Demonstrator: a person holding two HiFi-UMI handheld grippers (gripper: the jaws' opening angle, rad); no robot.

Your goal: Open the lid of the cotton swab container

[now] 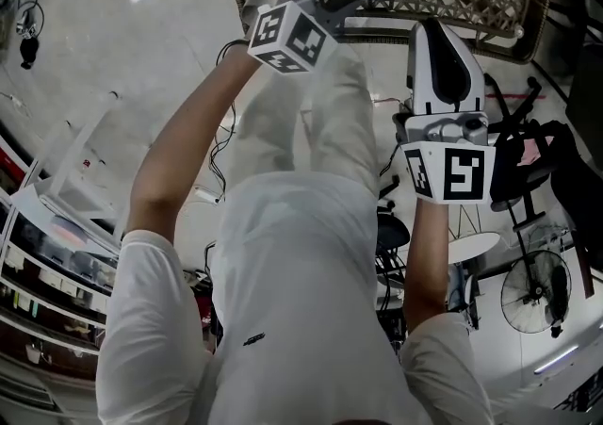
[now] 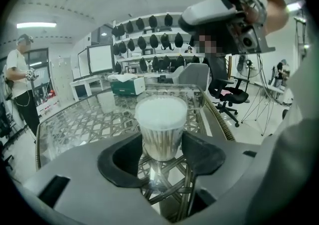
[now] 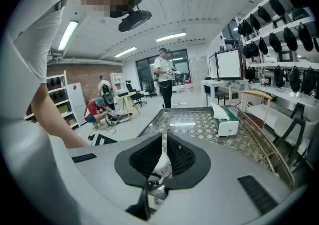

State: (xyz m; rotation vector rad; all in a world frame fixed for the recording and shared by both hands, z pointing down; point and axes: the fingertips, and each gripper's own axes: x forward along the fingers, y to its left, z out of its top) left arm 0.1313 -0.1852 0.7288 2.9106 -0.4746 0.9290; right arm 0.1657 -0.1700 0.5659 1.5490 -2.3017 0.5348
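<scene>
Left gripper (image 2: 162,135) clamps the cotton swab container (image 2: 161,114) mid-frame on the counter (image 2: 89,119); right gripper (image 3: 164,141) pinches a white piece (image 3: 162,168)

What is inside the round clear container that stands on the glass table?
The cotton swab container is packed with upright swabs: white tips fill the top, and thin sticks show through the clear wall. The inner swabs are hidden by the outer ones.

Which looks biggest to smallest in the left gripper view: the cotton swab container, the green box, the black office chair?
1. cotton swab container, though nearest the camera.
2. black office chair.
3. green box.
</scene>
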